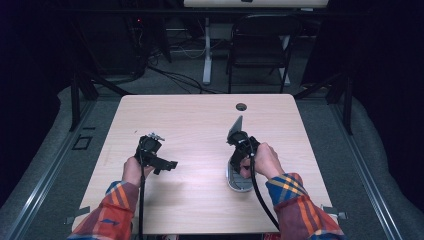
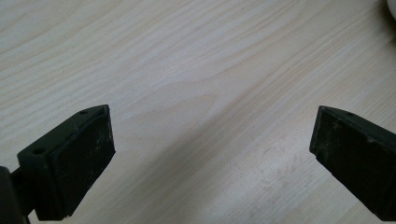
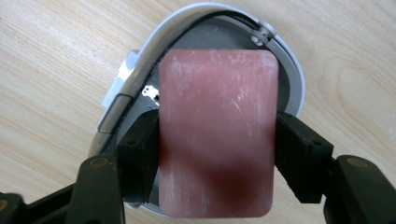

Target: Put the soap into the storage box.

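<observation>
My right gripper (image 3: 217, 154) is shut on a pink rounded rectangular bar (image 3: 217, 130), its pads pressing the bar's two long sides. Right beneath the bar lies an open oval grey-and-white case (image 3: 292, 79); whether the bar touches it I cannot tell. From above, the right gripper (image 1: 239, 159) points down over the case's base (image 1: 239, 185), and the case's lid (image 1: 235, 129) stands up on the far side. The left gripper (image 1: 167, 165) rests low over the left half of the wooden table (image 1: 200, 120). Its jaws stand wide open (image 2: 212, 128) with bare wood between them.
A round cable hole (image 1: 241, 106) sits near the table's far edge. Beyond the table stand a dark folding chair (image 1: 260, 45) and a white desk leg (image 1: 206, 55). A pale object (image 2: 391, 5) shows at the top right corner of the left gripper view.
</observation>
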